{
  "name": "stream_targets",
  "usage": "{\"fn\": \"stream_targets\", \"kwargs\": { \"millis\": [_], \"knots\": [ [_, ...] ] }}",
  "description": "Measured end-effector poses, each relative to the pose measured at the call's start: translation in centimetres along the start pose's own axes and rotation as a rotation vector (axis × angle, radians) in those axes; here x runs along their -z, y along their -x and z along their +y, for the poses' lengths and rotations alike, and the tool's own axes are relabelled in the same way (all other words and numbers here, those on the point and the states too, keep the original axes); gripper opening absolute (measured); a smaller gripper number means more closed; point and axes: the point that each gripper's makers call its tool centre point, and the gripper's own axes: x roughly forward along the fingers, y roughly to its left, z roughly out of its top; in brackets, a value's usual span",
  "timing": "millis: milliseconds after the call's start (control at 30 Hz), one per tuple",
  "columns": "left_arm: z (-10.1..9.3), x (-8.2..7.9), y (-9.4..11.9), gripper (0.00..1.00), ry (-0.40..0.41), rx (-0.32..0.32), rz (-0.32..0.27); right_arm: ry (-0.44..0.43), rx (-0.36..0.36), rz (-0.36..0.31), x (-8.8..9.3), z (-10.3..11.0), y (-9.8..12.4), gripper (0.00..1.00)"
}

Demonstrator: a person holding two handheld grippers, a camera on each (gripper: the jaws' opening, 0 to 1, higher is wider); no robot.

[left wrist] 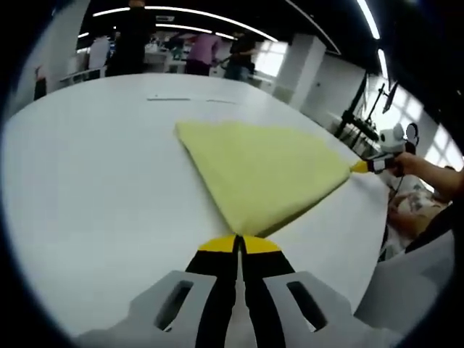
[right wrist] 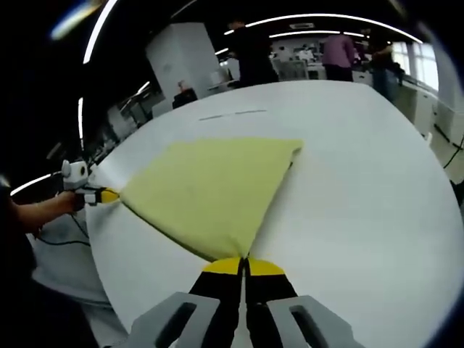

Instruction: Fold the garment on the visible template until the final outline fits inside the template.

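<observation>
A yellow cloth (left wrist: 261, 170) lies folded flat on the white table (left wrist: 94, 188), roughly a triangle. My left gripper (left wrist: 238, 243) is shut on its near corner in the left gripper view. At the cloth's right tip, my right gripper (left wrist: 360, 167) pinches another corner. In the right gripper view the same cloth (right wrist: 210, 185) spreads away from my right gripper (right wrist: 244, 264), which is shut on the corner nearest it. The left gripper (right wrist: 109, 195) holds the far left tip, near the table (right wrist: 362, 181) edge.
Faint dark marks (left wrist: 168, 98) lie on the table beyond the cloth, also marks (right wrist: 233, 114). A person's arm (left wrist: 435, 174) reaches in at the right; a hand (right wrist: 43, 210) at the left. People (left wrist: 203, 51) and desks stand far behind the table.
</observation>
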Motion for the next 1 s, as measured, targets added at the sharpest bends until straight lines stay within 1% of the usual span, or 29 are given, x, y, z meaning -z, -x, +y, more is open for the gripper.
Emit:
{"fn": "stream_targets", "kwargs": {
  "millis": [200, 433, 533, 667, 733, 833, 967, 1000],
  "knots": [
    [-0.1, 0.1, 0.3, 0.00, 0.001, -0.017, -0.009, -0.011, 0.002, -0.009, 0.1, 0.1, 0.1, 0.00],
    [-0.1, -0.1, 0.3, 0.00, -0.010, -0.033, -0.011, 0.004, 0.015, -0.020, 0.0, 0.3, 0.0, 0.00],
    [-0.3, -0.1, 0.5, 0.01, 0.018, -0.040, -0.002, 0.007, 0.018, -0.030, -0.3, 0.4, 0.0, 0.00],
    [-0.6, -0.7, 0.7, 0.07, 0.022, -0.040, -0.024, 0.031, 0.005, -0.051, -0.9, 1.1, 0.0, 0.14],
    [-0.7, -1.1, 0.8, 0.11, 0.023, -0.041, -0.034, 0.049, 0.002, -0.058, -1.3, 1.4, -0.1, 0.19],
    [-1.1, -1.8, 0.8, 0.21, 0.020, -0.036, -0.055, 0.074, -0.013, -0.079, -2.0, 2.1, -0.1, 0.29],
    [-1.2, -2.6, 0.8, 0.42, 0.005, -0.054, -0.066, 0.093, -0.021, -0.098, -2.8, 2.8, -0.2, 0.50],
    [-1.3, -3.0, 0.9, 0.45, -0.003, -0.058, -0.071, 0.111, -0.025, -0.111, -3.2, 3.2, -0.1, 0.53]
  ]
}}
